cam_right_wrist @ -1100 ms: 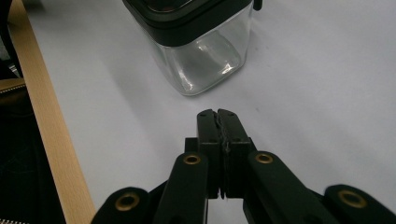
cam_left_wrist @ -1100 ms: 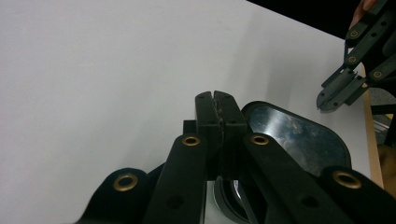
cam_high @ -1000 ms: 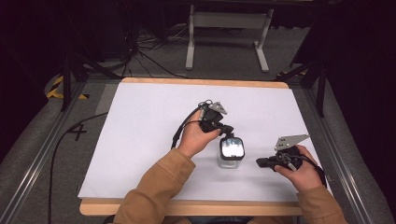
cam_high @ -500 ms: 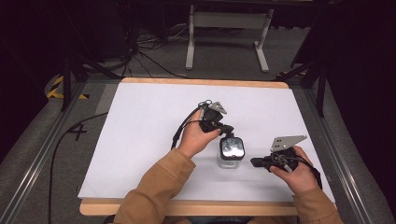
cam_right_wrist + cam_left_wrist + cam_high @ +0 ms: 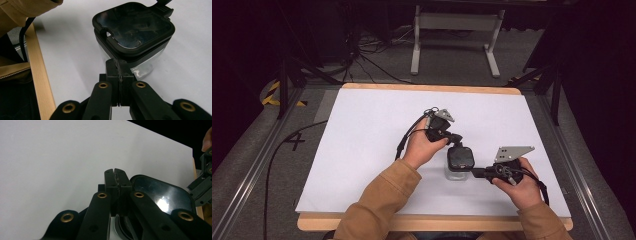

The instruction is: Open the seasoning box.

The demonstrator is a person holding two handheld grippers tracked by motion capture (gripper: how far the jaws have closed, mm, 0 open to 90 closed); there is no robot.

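Item 1, right gripper (image 5: 479, 173): nearest the table's front edge, held level in the right hand (image 5: 518, 184), jaws clenched flat together with nothing between them, tips just beside the lower rim of the lid, whether touching cannot be told; item 2, container (image 5: 457, 171): clear square tub on the white table (image 5: 362, 150), right of centre and toward the front, standing upright; item 3, lid (image 5: 133, 27): glossy black, rounded square, seated on the container, a small tab raised at 1 corner; item 4, left gripper (image 5: 456, 141): beyond the container, held in the left hand (image 5: 422, 149), jaws likewise clenched and empty, tips resting at the lid's far edge; item 5, floor cables (image 5: 377, 62) and a grey stand (image 5: 454, 30): beyond the table; status, as judged: work appears to be opening the lid; both tools positioned, lid not yet lifted, removal remains.
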